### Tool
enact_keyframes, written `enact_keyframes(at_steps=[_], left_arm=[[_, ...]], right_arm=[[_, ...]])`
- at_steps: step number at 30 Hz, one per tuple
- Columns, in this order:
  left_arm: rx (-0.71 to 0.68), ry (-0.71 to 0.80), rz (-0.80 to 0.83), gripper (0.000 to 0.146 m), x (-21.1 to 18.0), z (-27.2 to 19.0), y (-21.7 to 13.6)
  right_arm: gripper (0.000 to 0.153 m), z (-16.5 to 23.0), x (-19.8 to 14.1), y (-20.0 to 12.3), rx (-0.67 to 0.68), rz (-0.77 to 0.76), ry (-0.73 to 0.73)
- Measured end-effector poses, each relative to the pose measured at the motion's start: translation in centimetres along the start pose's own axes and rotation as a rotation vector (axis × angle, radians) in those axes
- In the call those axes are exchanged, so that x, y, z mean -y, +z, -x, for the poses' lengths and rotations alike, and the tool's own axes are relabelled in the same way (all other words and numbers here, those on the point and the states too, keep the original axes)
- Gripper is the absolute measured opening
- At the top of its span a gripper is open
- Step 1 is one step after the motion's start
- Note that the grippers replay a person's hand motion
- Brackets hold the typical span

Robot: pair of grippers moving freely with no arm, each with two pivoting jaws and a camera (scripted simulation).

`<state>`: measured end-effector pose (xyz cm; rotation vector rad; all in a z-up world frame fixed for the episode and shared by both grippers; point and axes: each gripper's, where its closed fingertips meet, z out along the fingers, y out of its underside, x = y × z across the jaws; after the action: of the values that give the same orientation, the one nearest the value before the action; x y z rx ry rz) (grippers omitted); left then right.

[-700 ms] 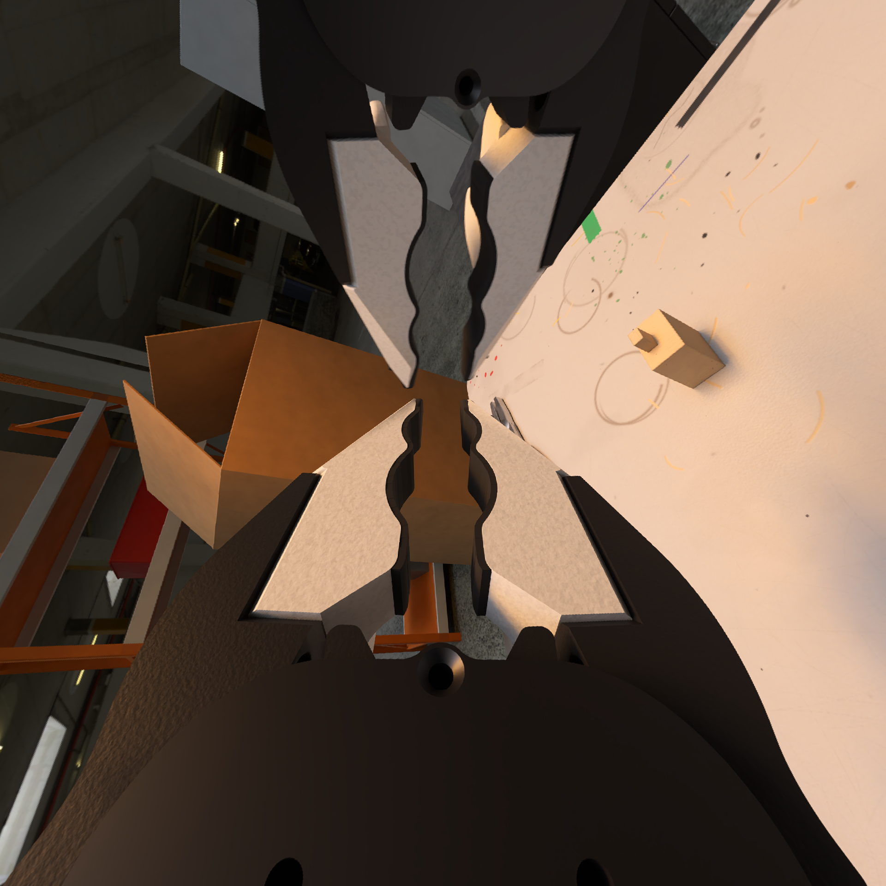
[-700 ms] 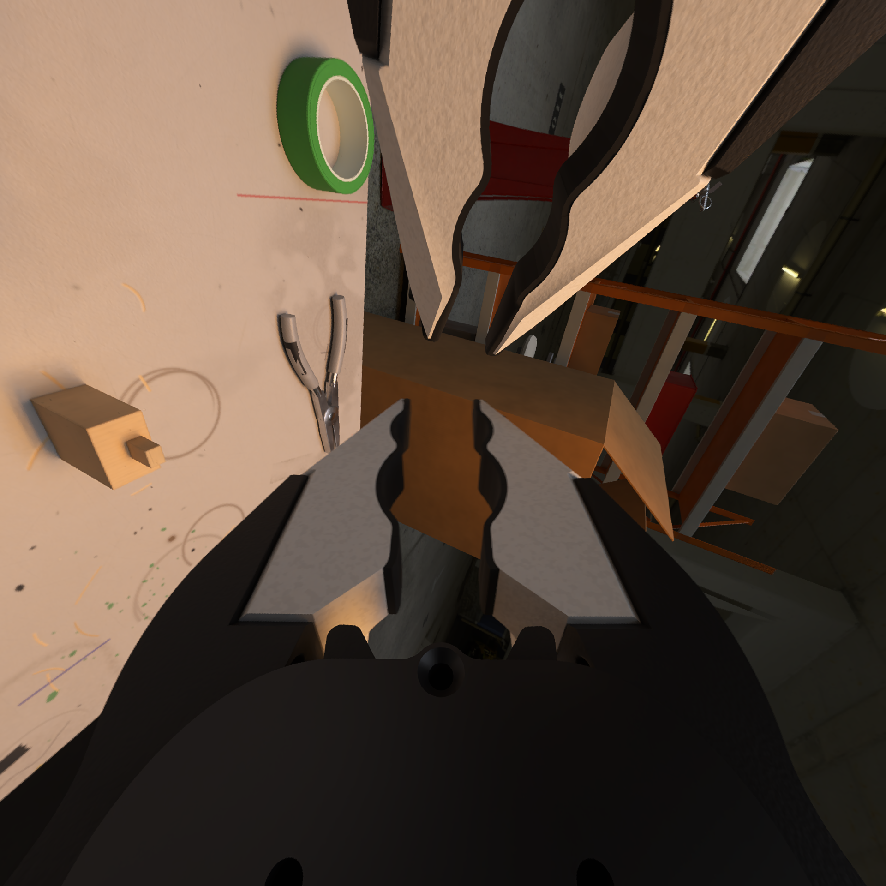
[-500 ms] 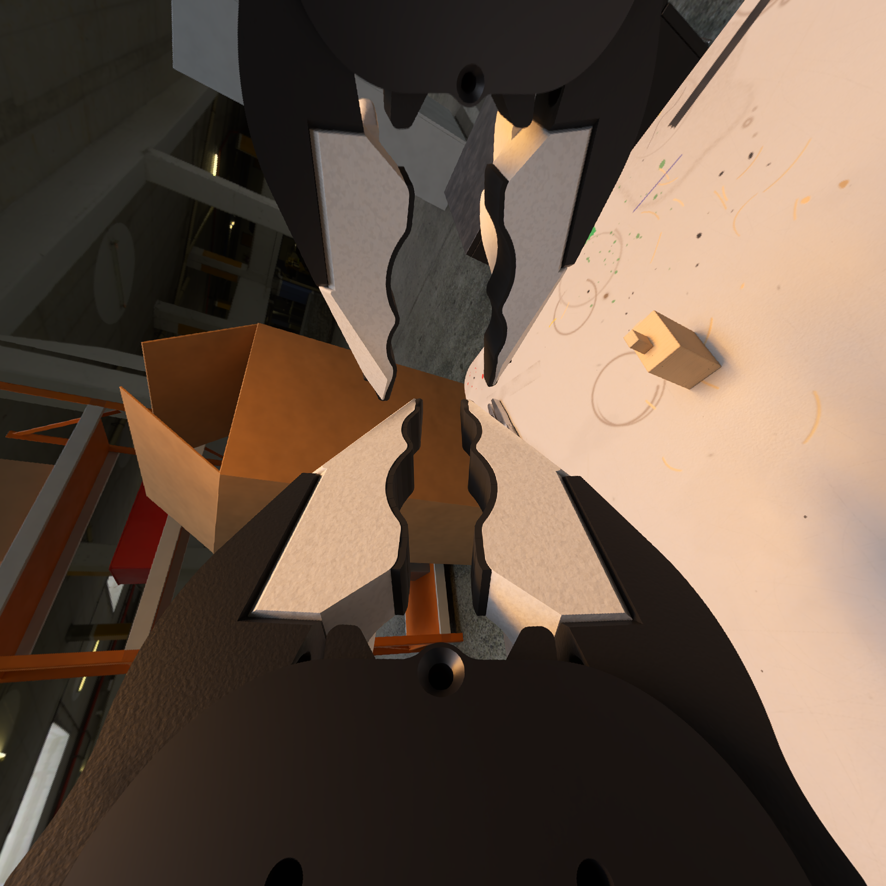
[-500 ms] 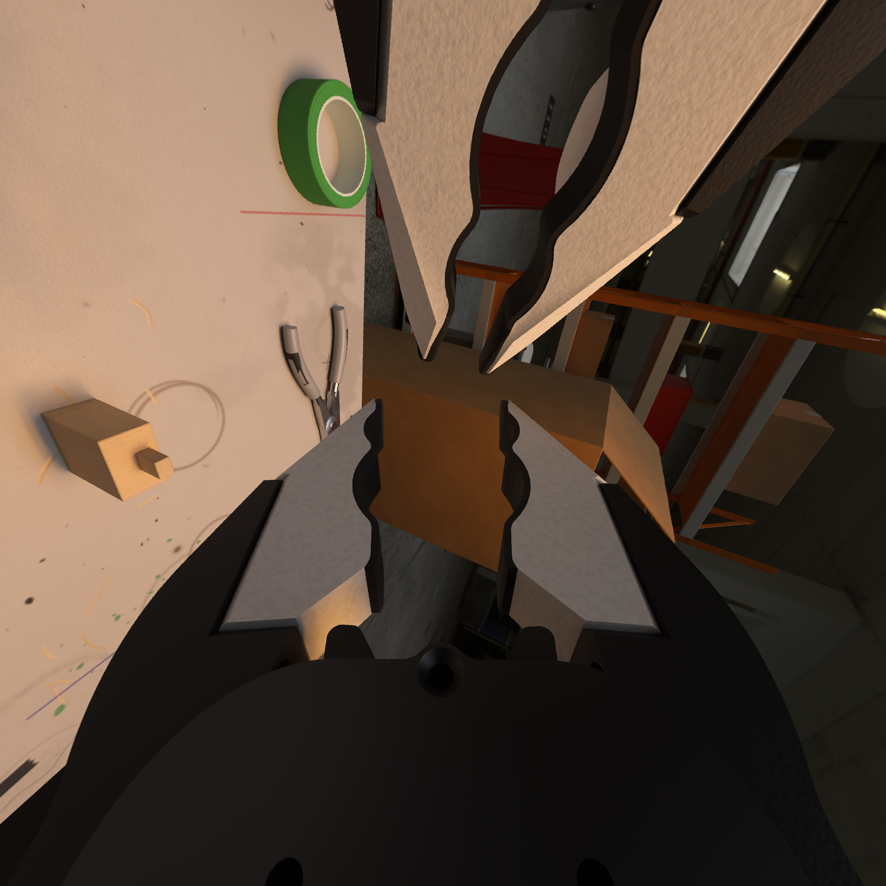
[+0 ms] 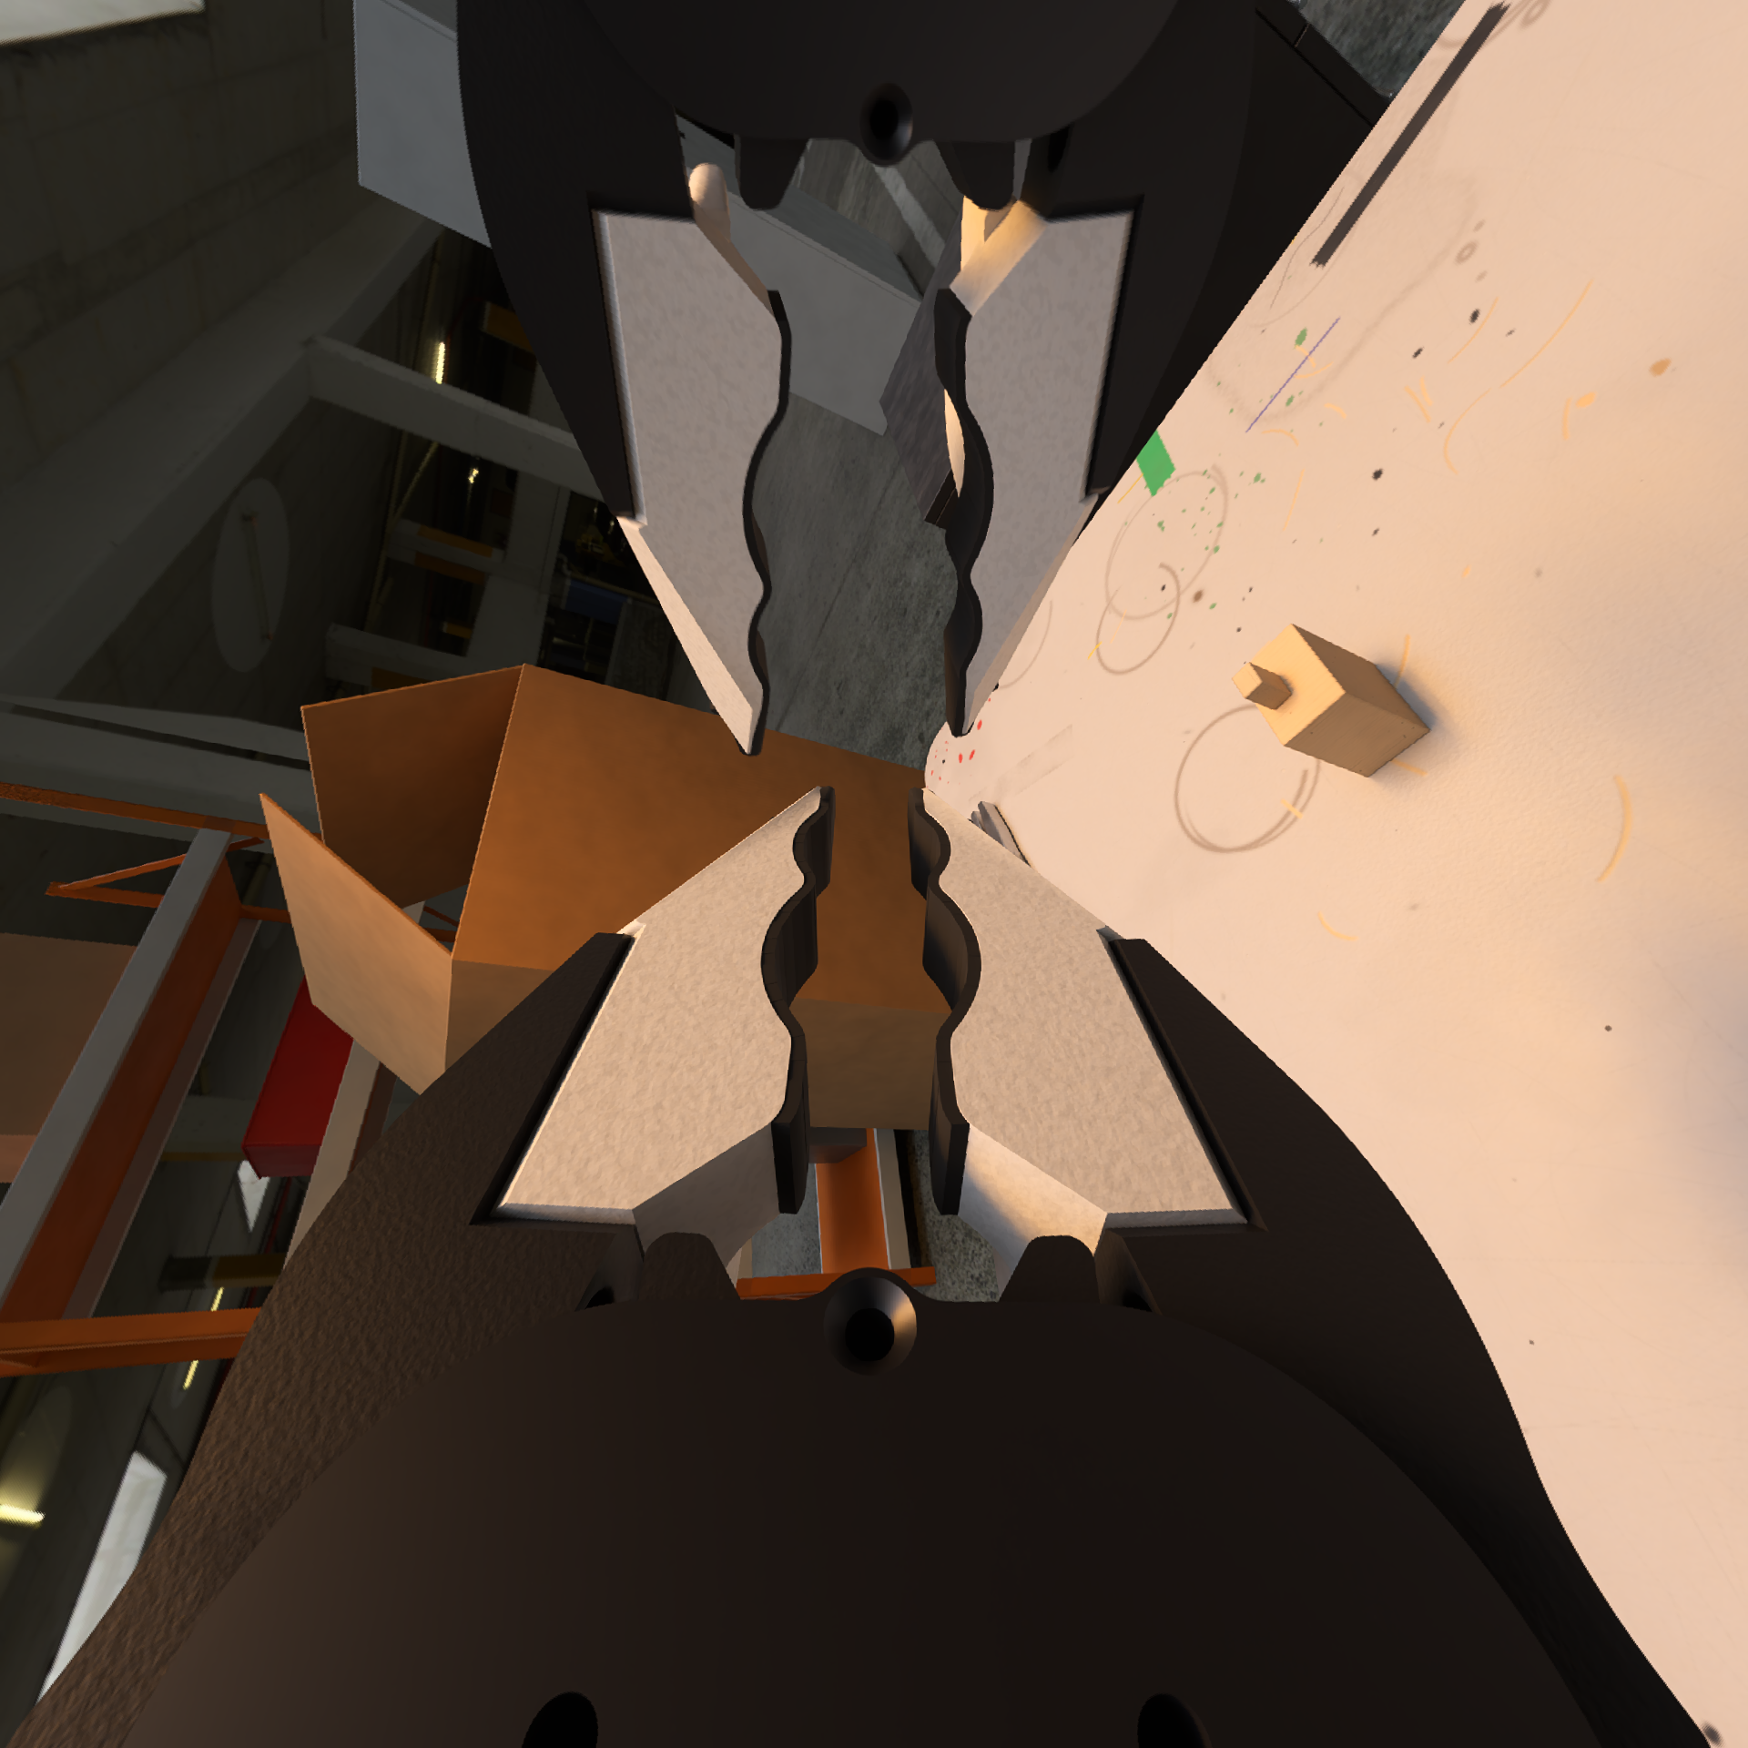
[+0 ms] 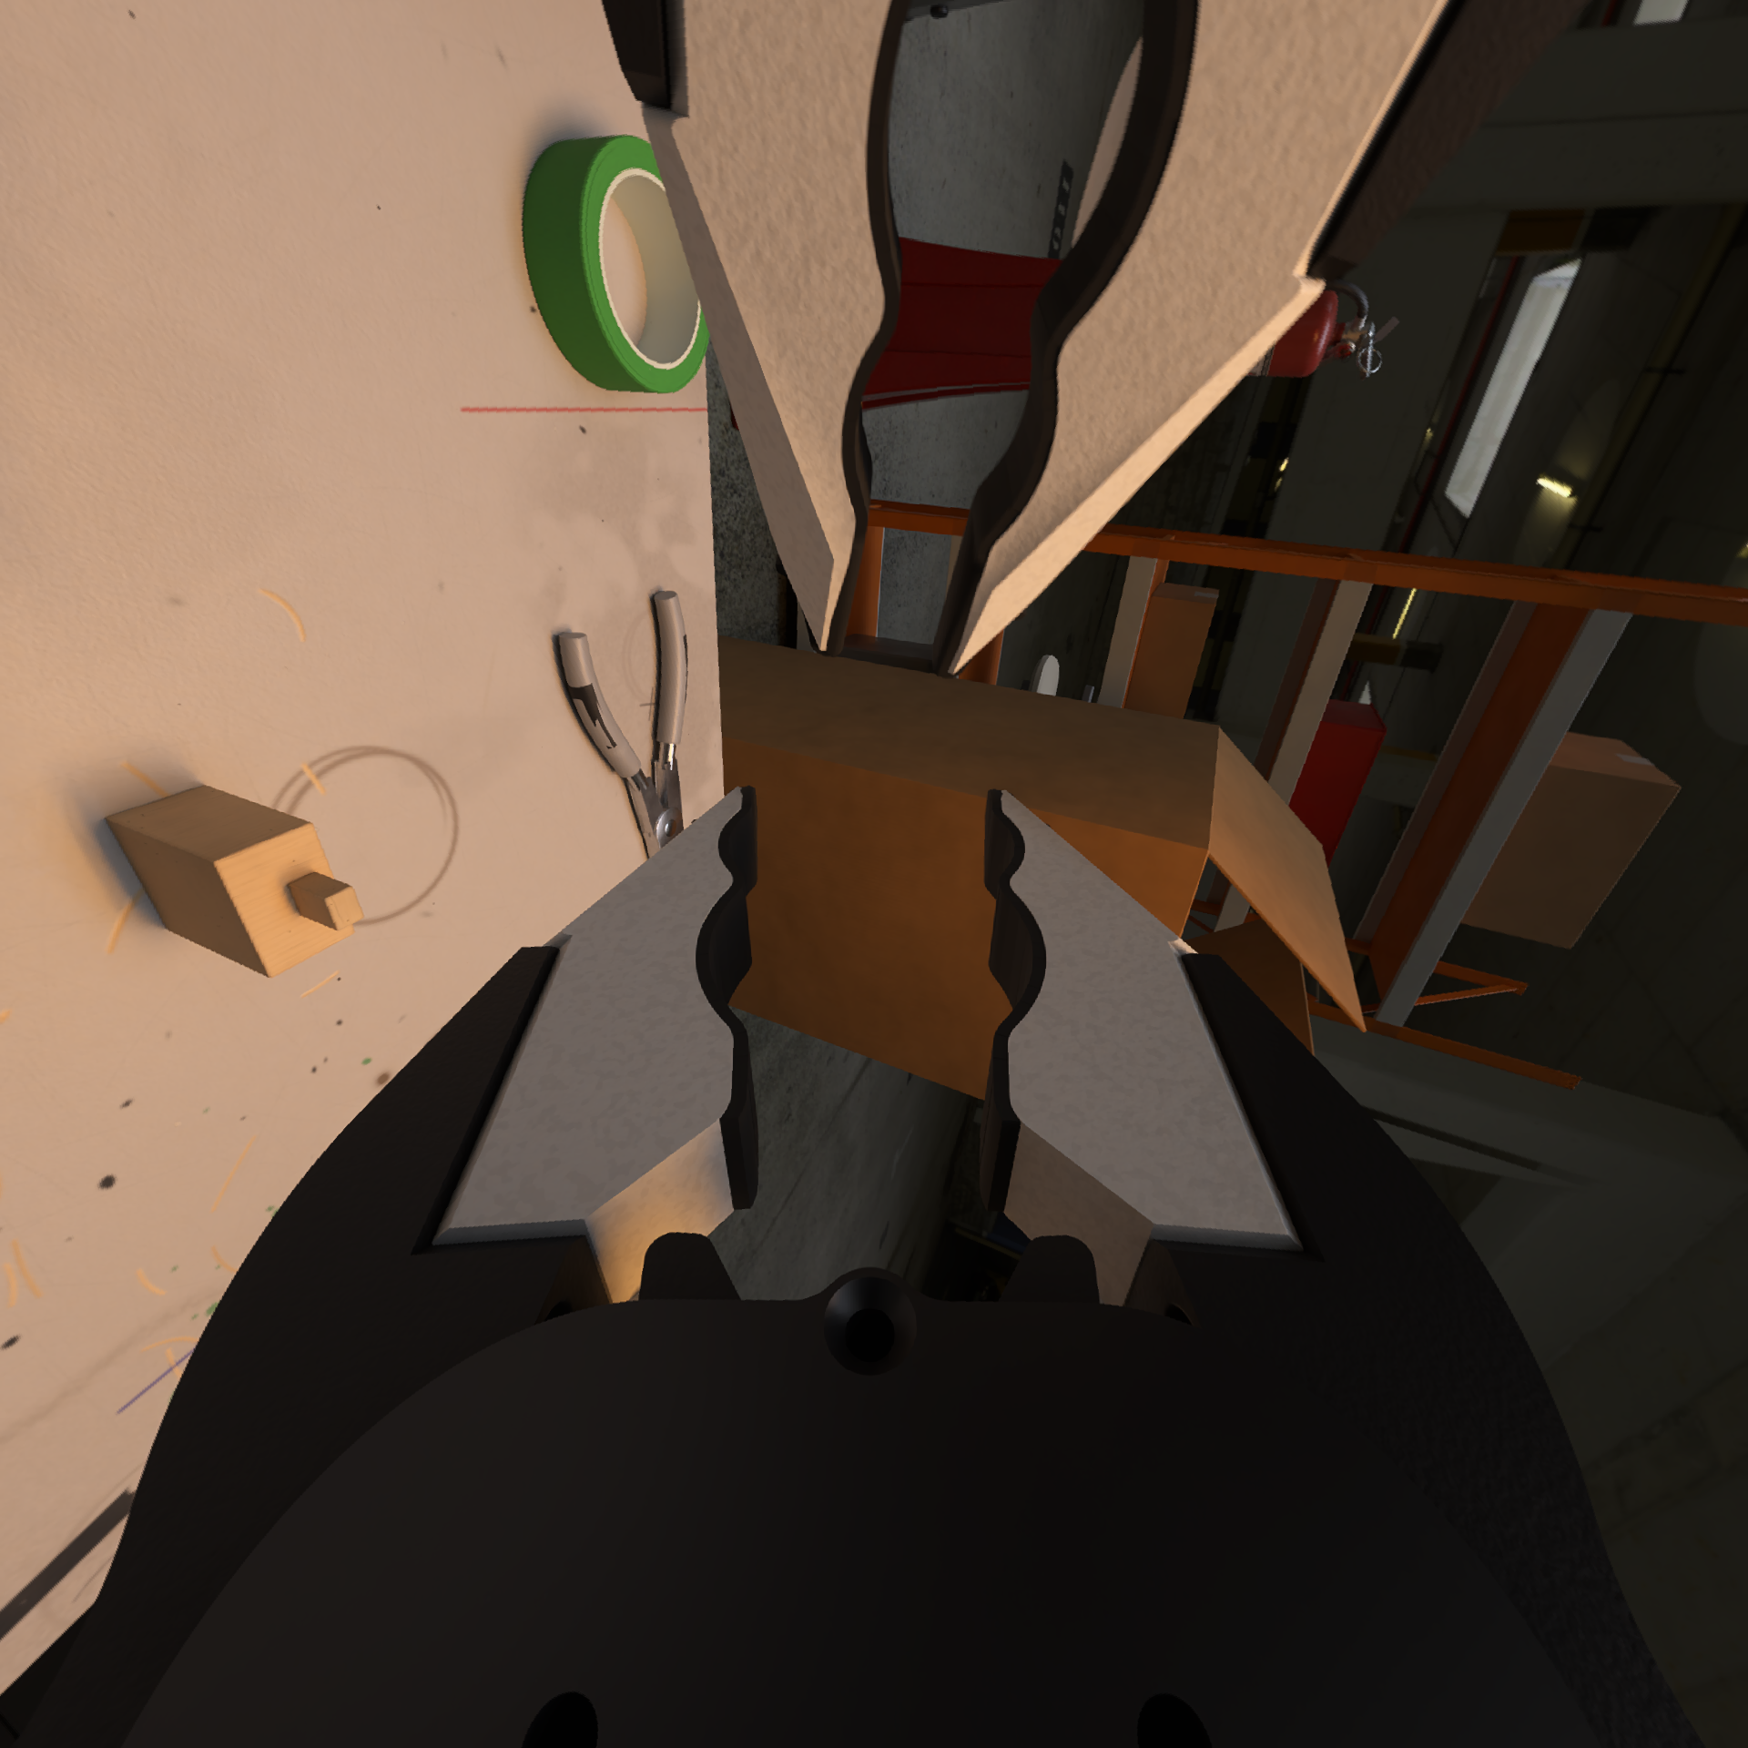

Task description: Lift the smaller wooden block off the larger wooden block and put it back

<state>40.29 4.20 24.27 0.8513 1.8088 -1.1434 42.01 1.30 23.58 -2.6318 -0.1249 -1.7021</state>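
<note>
1 small block (image 6: 324, 899) upright atop larger block (image 6: 222, 875)

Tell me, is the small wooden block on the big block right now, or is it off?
On. The smaller wooden block sits against one face of the larger wooden block on the table, and neither gripper touches it.

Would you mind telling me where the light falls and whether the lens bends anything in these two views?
Left wrist view: warm light on the table; the larger wooden block casts a soft shadow behind it, and the table edge bows from the wide angle. Right wrist view: the same warm tone, the green tape roll sharply lit, and a dim background beyond the table.
</note>
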Motion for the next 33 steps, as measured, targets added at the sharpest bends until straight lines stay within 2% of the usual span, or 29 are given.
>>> enact_keyframes(at_steps=[4,9,14,18,22,28,33], left_arm=[[0.003,0.019,-0.006,0.015,0.2,-0.1,0.1],[0.012,0.061,0.000,0.016,0.2,-0.2,0.6],[0.043,0.159,0.008,0.016,0.3,-0.6,1.8],[0.098,0.226,0.008,0.015,0.5,-1.4,3.8],[0.158,0.241,-0.011,0.015,0.4,-3.5,6.2],[0.203,0.241,0.061,0.015,-2.3,-10.1,9.6],[0.210,0.301,0.148,0.015,-3.9,-14.3,10.4]], right_arm=[[0.056,0.0,-0.5,-0.8,-0.008,-0.006,0.039],[0.074,0.7,-2.0,-3.1,0.015,-0.031,0.129],[0.078,2.4,-3.5,-5.9,0.080,-0.220,0.343],[0.074,4.1,-5.2,-6.6,0.139,-0.401,0.492],[0.068,6.3,-6.5,-5.8,0.221,-0.576,0.598],[0.060,10.1,-7.2,-3.5,0.411,-0.841,0.767],[0.048,12.8,-7.0,-0.9,0.586,-1.052,0.864]])
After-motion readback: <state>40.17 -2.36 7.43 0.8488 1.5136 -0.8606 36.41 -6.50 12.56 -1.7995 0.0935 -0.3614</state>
